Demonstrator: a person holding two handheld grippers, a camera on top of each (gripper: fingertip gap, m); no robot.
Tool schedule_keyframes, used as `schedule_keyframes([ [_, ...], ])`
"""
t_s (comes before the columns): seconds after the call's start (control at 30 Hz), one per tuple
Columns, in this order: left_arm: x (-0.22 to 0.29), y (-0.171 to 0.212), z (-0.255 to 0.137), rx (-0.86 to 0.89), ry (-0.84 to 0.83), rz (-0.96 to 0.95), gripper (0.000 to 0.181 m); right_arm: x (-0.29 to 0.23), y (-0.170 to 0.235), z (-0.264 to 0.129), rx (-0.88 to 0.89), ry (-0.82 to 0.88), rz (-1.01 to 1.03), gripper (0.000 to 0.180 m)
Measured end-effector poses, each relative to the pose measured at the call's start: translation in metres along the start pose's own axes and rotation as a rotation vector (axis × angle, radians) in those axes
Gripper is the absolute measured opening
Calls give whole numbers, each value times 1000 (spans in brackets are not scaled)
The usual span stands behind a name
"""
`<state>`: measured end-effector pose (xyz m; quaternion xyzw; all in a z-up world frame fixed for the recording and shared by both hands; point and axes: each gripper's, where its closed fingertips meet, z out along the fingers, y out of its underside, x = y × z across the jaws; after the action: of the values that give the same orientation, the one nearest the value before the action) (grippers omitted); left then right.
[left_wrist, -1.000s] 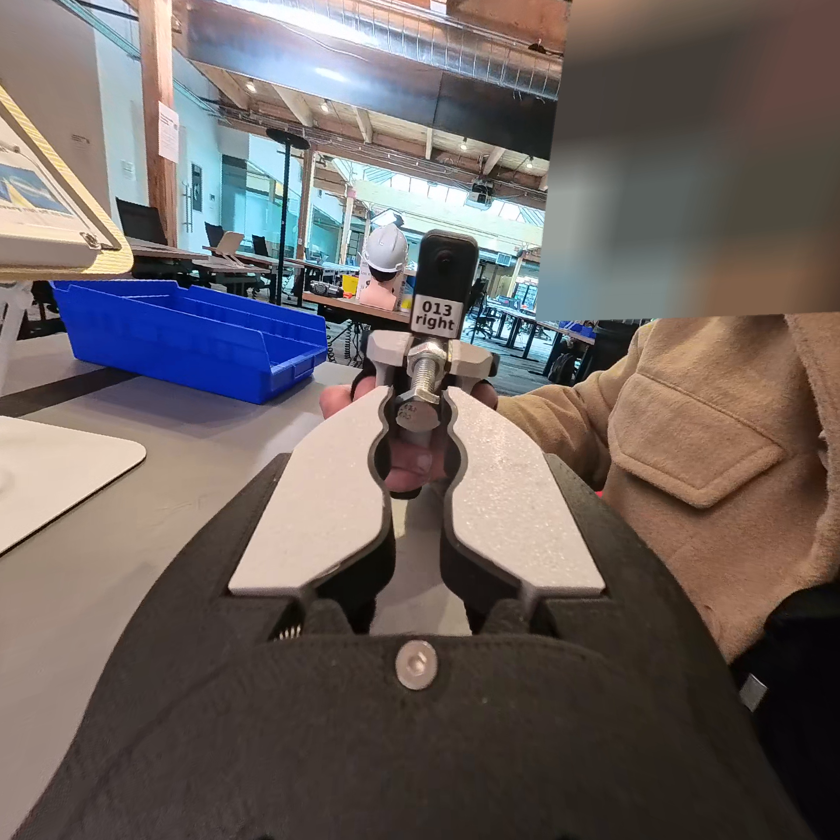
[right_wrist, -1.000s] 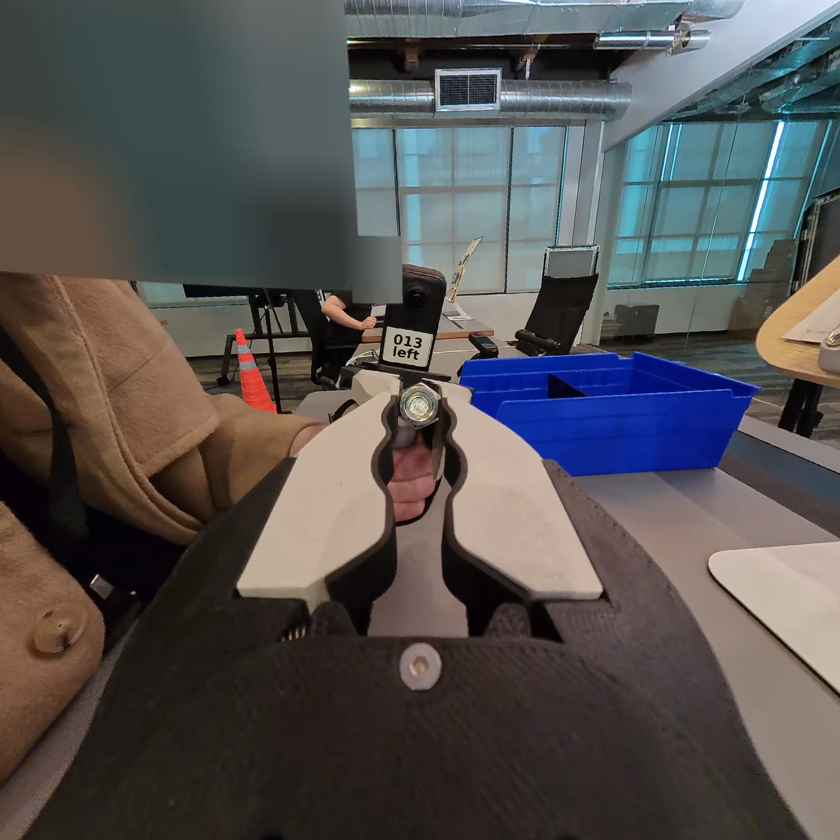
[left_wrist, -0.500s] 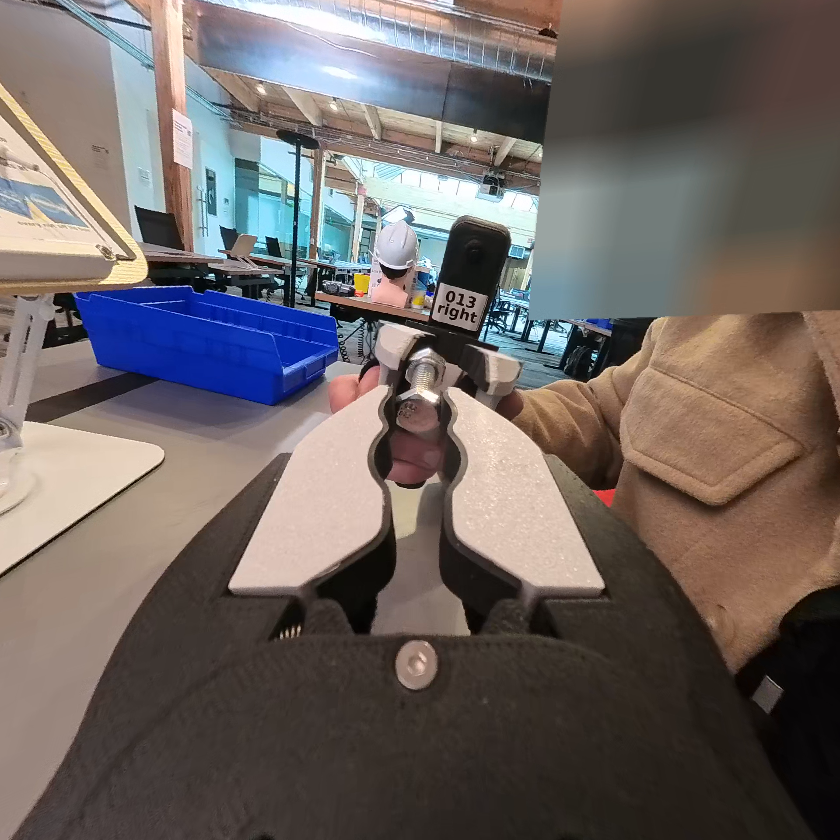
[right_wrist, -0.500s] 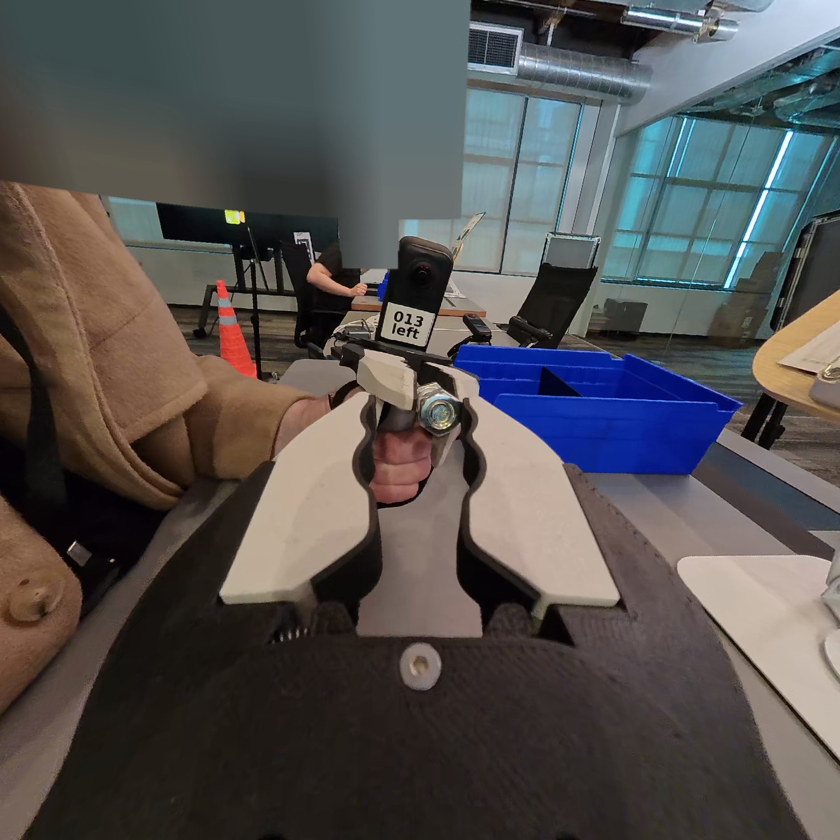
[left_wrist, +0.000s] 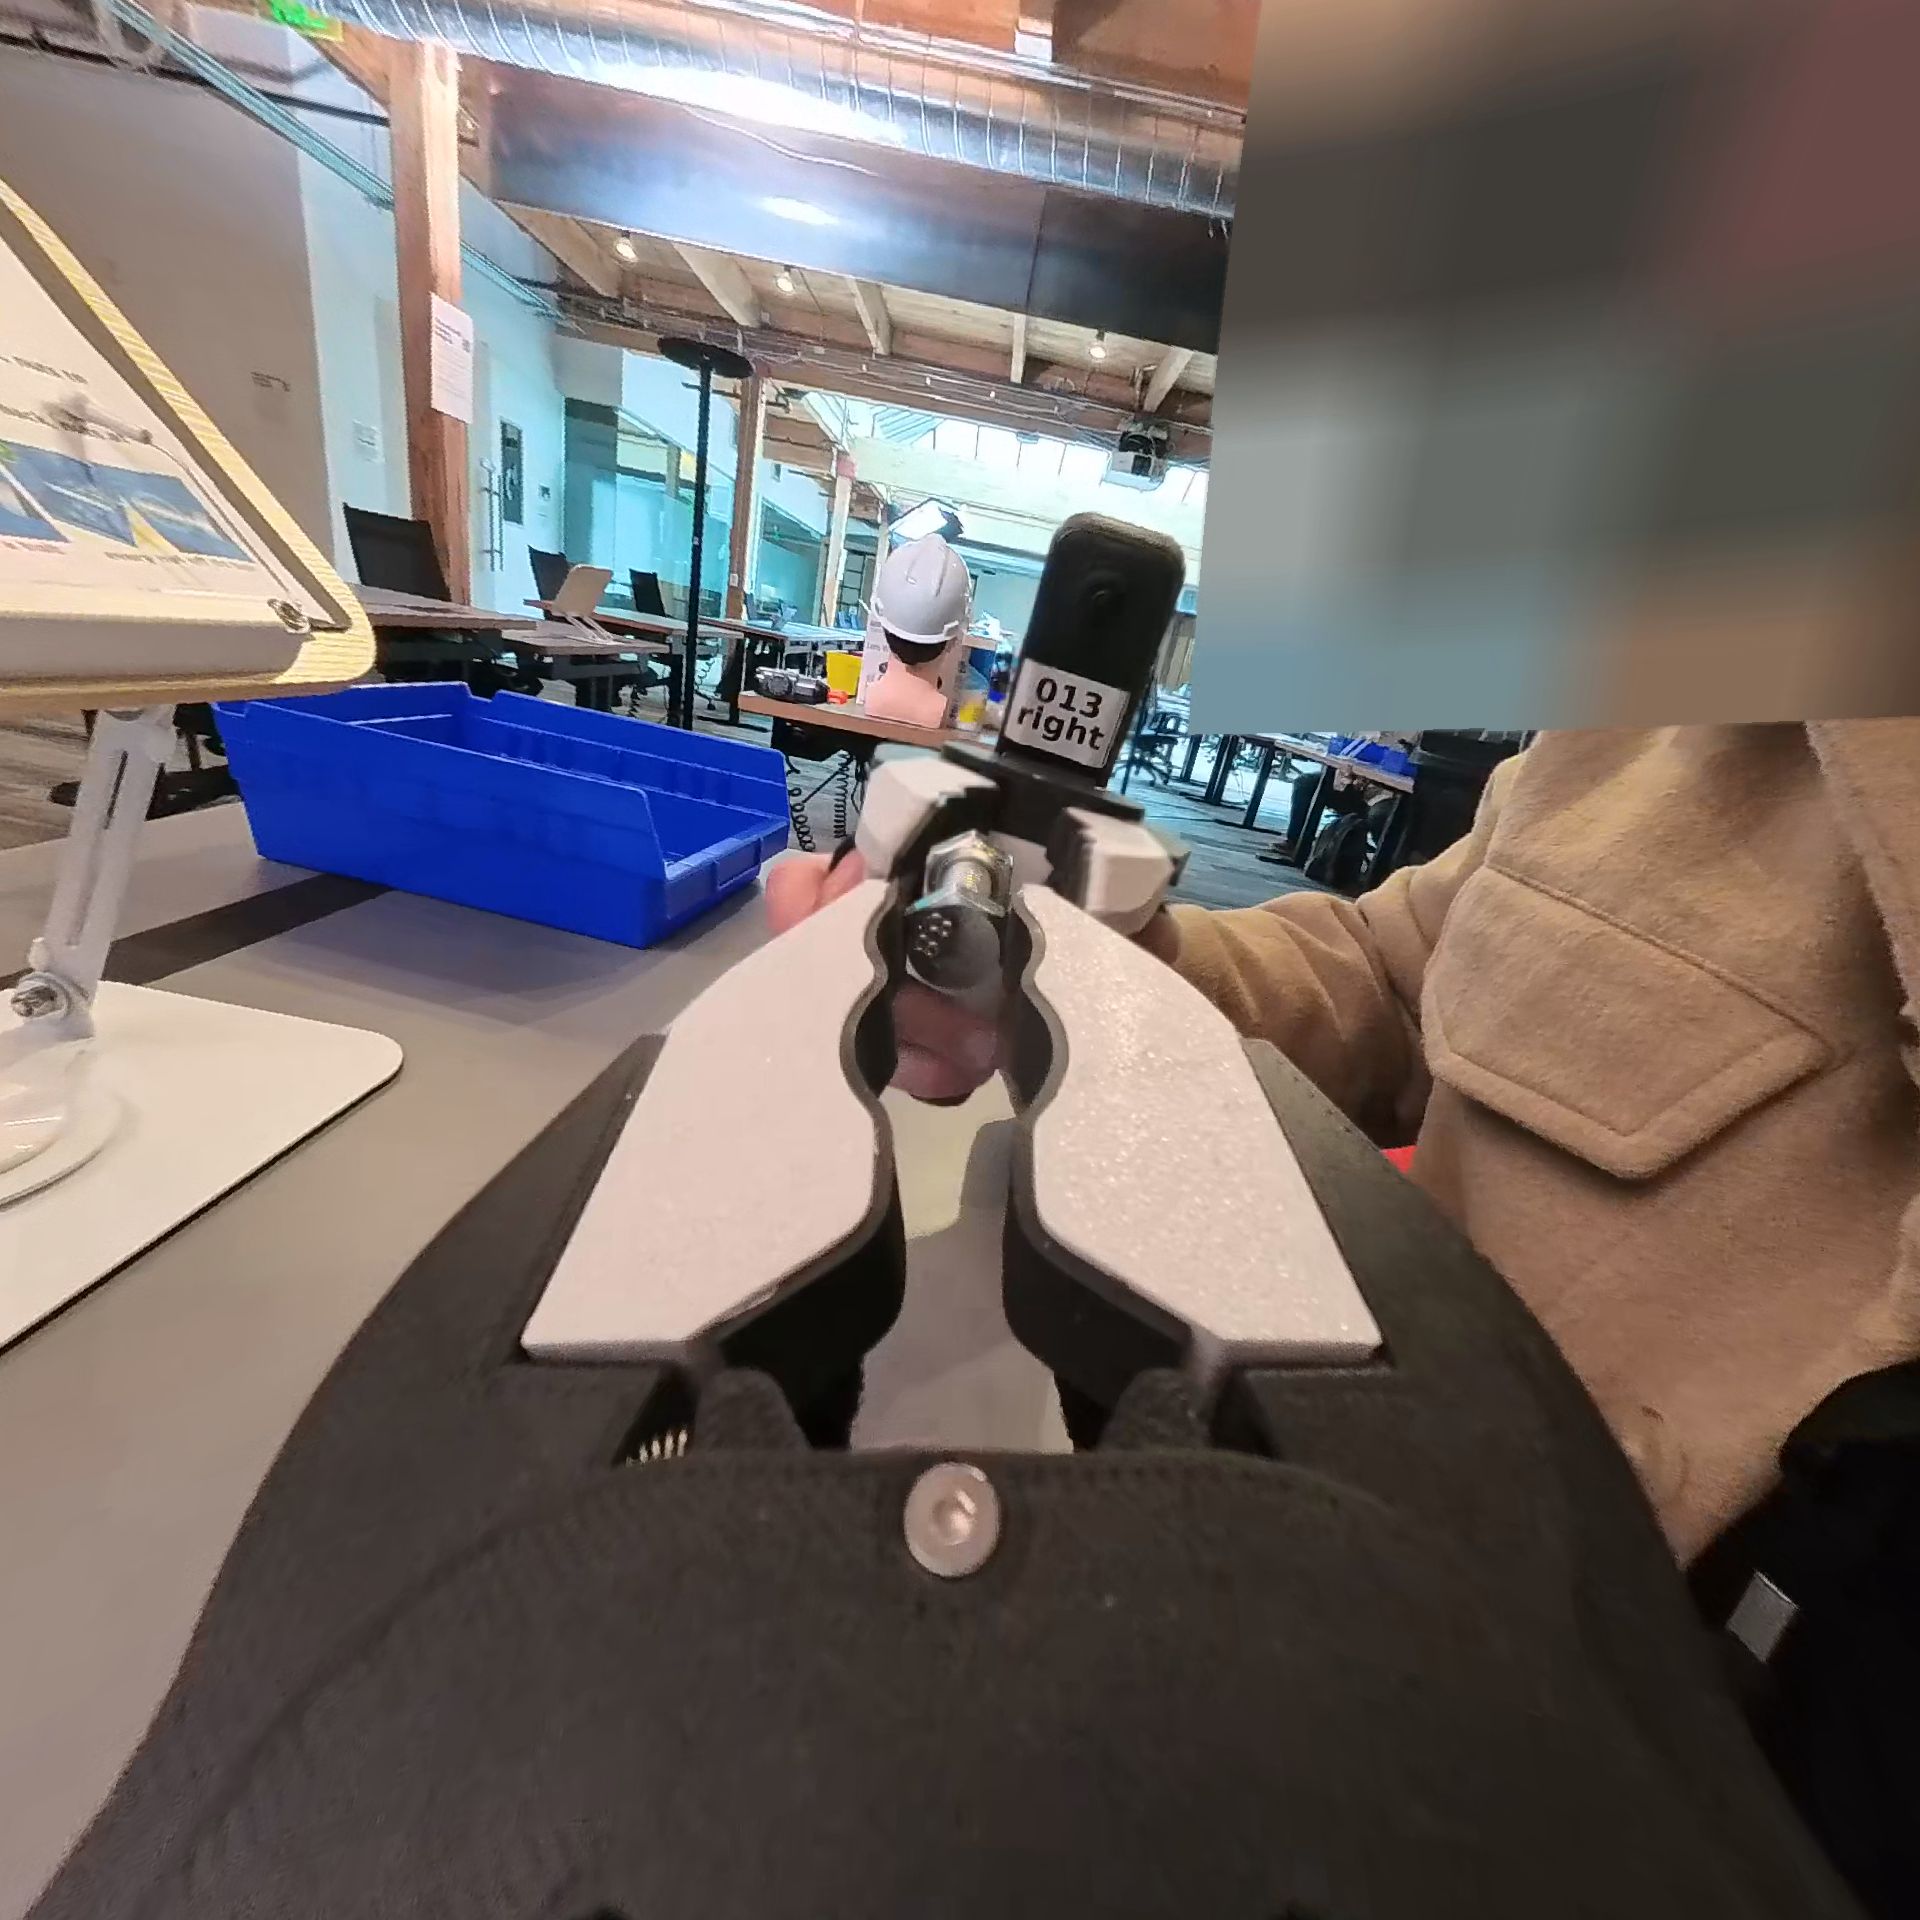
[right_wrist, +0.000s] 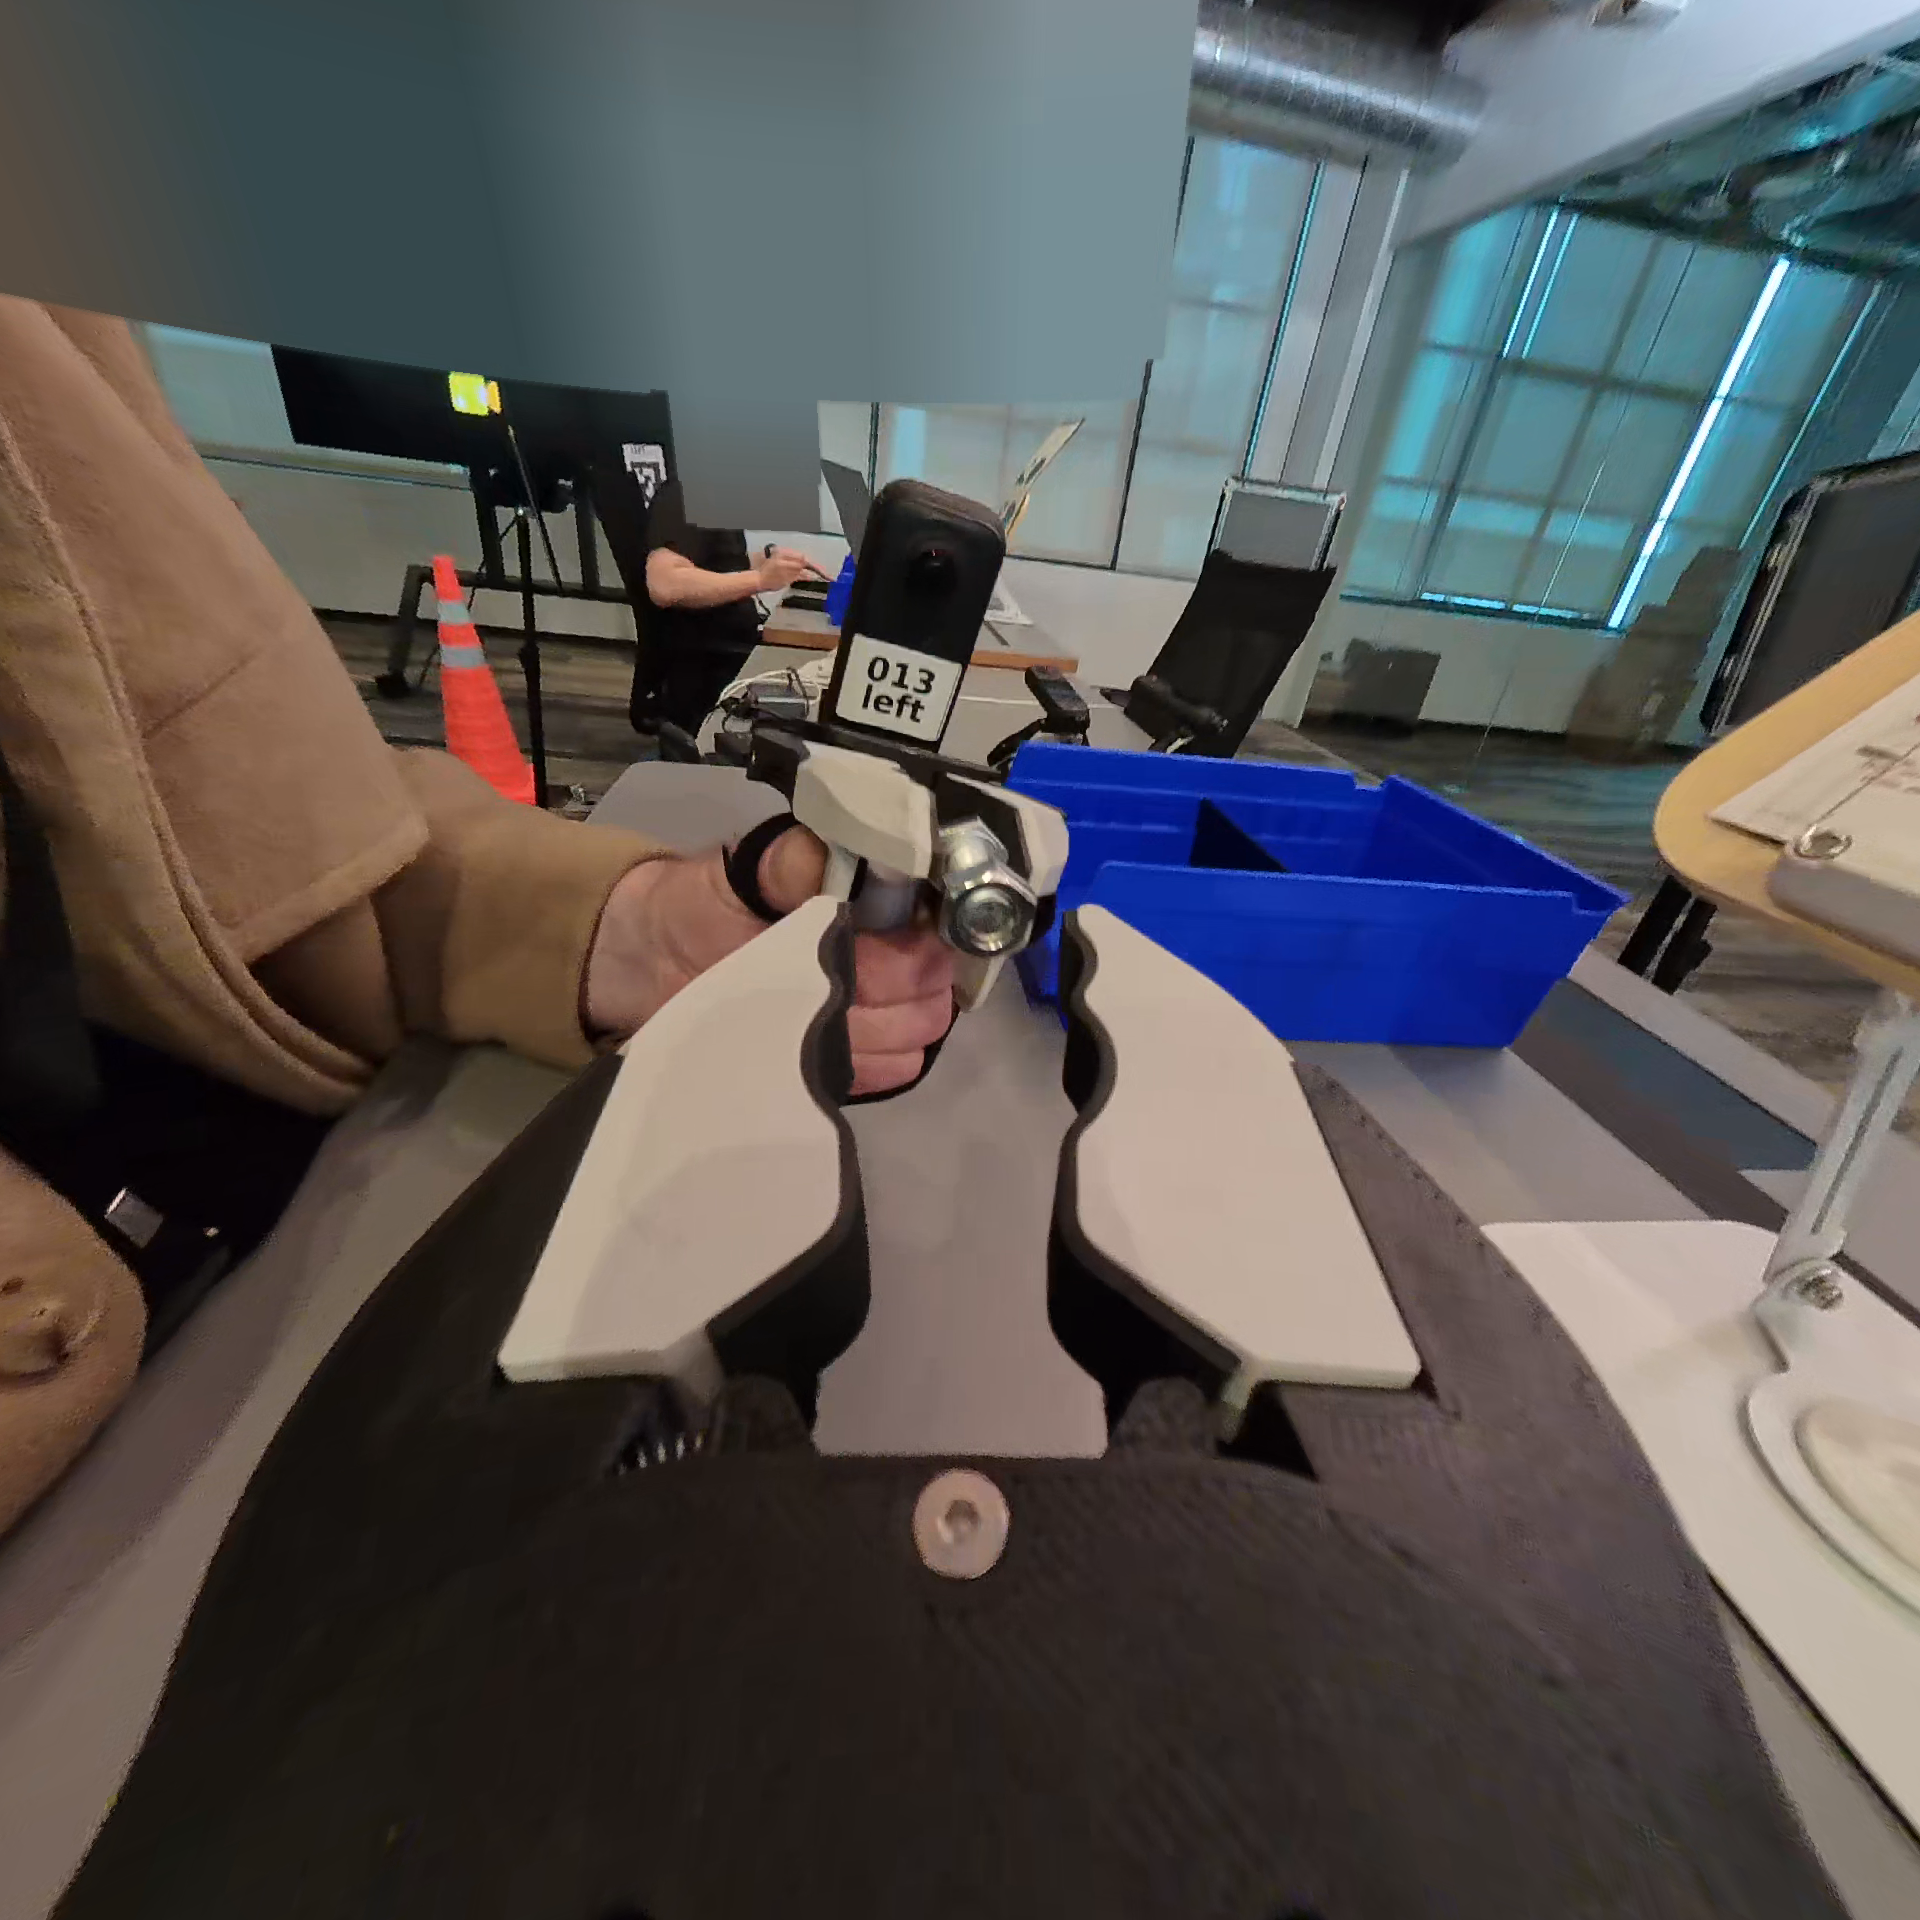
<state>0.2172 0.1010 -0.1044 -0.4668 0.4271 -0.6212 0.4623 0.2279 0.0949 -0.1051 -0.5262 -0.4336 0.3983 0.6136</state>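
Up in the air over the grey table (left_wrist: 468, 1018), on the person's side of the blue bin (left_wrist: 499, 790): a steel bolt (left_wrist: 940, 948) with a nut (left_wrist: 964, 871) on its thread. Gripped at the head end by the left gripper (left_wrist: 951, 930), fingers pressed in hard on it from both sides. Seen from the far end too, with the nut end of the bolt poking toward the right wrist camera, overlapping the bin's near corner. And over on the right gripper (right_wrist: 956, 935): spread wide, clear gap between the fingers, nothing pinched. Tips flanking the nut end; touching it or just shy, cannot tell. Behind each gripper, a hand (right_wrist: 675, 935) wrapped round the handle, with a tan sleeve (left_wrist: 1351, 966) running back away from the bin. Beside the bin on the table, a white stand base (left_wrist: 208, 1091) with a tilted board (left_wrist: 156, 540) above it. Beyond the bin in the right wrist view, an orange cone (right_wrist: 473, 696) on the floor.
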Motion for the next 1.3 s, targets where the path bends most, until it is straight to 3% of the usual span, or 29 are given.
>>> schedule_keyframes([
  [0.2, 1, 0, 0, -2, -2, 9, 17, -8, 5, 4, -22, -33, 9, 38],
  [0.23, 1, -1, 0, 6, -4, 12, 17, -15, 12, 4, -63, -97, 26, 17],
  [0.27, 0, -4, -1, 17, -12, 8, 17, -30, 24, 4, -143, -212, 59, 8],
  [0.33, 0, -5, -1, 22, -5, 4, 17, -33, 46, 6, -264, -222, 45, 18],
  [0.6, 1, 0, 1, 2, 2, 1, 17, 0, 7, -1, -53, -21, 18, 37],
  [0.8, 2, 2, 3, -9, 8, 4, 17, -7, 3, 3, -23, -21, -16, 36],
  [0.83, 3, 1, 3, -2, 10, 8, 17, -10, 6, 3, -39, -46, -13, 30],
  [0.87, 2, -2, 2, 12, -1, 9, 17, -21, 14, 3, -84, -131, 8, 7],
  [0.9, 0, -4, 1, 14, -15, 9, 17, -31, 26, 4, -155, -209, 48, 9],
  [0.97, 1, -3, 0, 14, 1, 9, 17, -32, 41, 7, -232, -208, 35, 14],
  [1.1, 4, -2, 3, -1, 4, 20, 17, -15, 25, 4, -149, -117, 34, 26],
  [1.3, 4, 4, 5, -28, 6, 26, 17, -3, 8, 1, -65, -27, 13, 27],
])
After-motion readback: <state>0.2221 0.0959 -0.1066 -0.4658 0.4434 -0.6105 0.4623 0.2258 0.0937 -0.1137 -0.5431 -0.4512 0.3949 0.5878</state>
